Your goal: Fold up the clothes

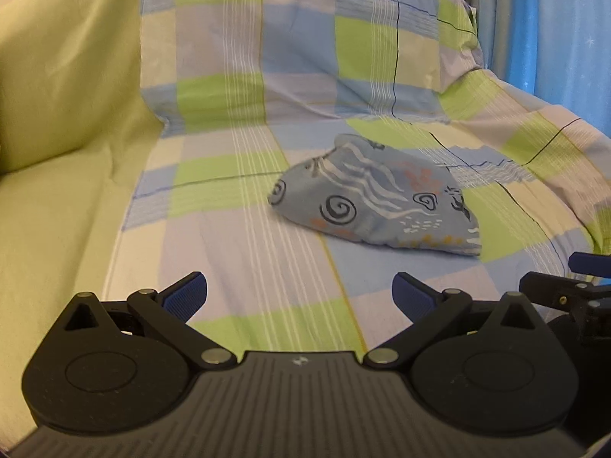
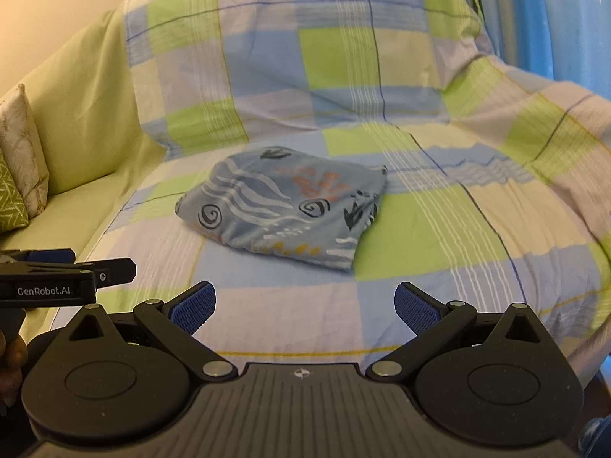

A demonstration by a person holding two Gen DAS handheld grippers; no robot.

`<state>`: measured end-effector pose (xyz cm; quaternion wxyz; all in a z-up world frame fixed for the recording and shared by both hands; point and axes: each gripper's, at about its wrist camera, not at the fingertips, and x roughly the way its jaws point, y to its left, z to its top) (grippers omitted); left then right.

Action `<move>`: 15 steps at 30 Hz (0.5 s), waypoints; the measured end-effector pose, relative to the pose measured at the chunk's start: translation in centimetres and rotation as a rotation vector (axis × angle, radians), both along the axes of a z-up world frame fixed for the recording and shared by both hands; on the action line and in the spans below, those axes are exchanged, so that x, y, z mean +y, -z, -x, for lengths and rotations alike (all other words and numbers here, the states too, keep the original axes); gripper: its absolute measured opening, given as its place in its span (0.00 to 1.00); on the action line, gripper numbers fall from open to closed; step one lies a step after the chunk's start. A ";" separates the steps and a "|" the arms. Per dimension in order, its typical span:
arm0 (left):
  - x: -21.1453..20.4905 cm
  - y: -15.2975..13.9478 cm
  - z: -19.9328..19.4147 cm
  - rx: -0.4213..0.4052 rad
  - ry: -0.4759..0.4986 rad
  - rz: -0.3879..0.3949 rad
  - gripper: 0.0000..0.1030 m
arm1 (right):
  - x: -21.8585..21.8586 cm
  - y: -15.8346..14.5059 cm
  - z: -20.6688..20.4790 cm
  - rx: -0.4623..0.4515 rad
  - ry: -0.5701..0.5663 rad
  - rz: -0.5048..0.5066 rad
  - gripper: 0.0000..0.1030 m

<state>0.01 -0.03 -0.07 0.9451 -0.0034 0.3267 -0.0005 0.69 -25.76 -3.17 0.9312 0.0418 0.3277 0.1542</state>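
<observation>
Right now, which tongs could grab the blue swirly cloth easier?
Probably the right tongs: the folded cloth lies almost straight ahead of them. For the left tongs it sits off to the right. Both are open and empty.

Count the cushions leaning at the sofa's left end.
2: a green cushion with a white zigzag pattern in front, and a beige leaf-print cushion behind it. Both are cut off by the frame edge; more may be hidden.

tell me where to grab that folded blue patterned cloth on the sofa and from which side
Best guess: take the folded blue cloth at its near right corner, coming in low from the front. The stacked layer edges show along that right side, so one pinch could catch them all; the left side looks like a rounded fold, harder to pinch. The right gripper is open and apart from the cloth, facing it.
</observation>
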 end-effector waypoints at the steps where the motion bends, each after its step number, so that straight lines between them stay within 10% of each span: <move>1: 0.0 0.1 0.0 -0.002 -0.003 -0.001 0.99 | 0.1 -0.1 0.0 -0.006 -0.003 0.000 1.00; 15: 0.0 0.7 0.1 -0.017 -0.020 -0.012 0.99 | 0.3 0.1 -0.5 0.014 0.001 -0.013 1.00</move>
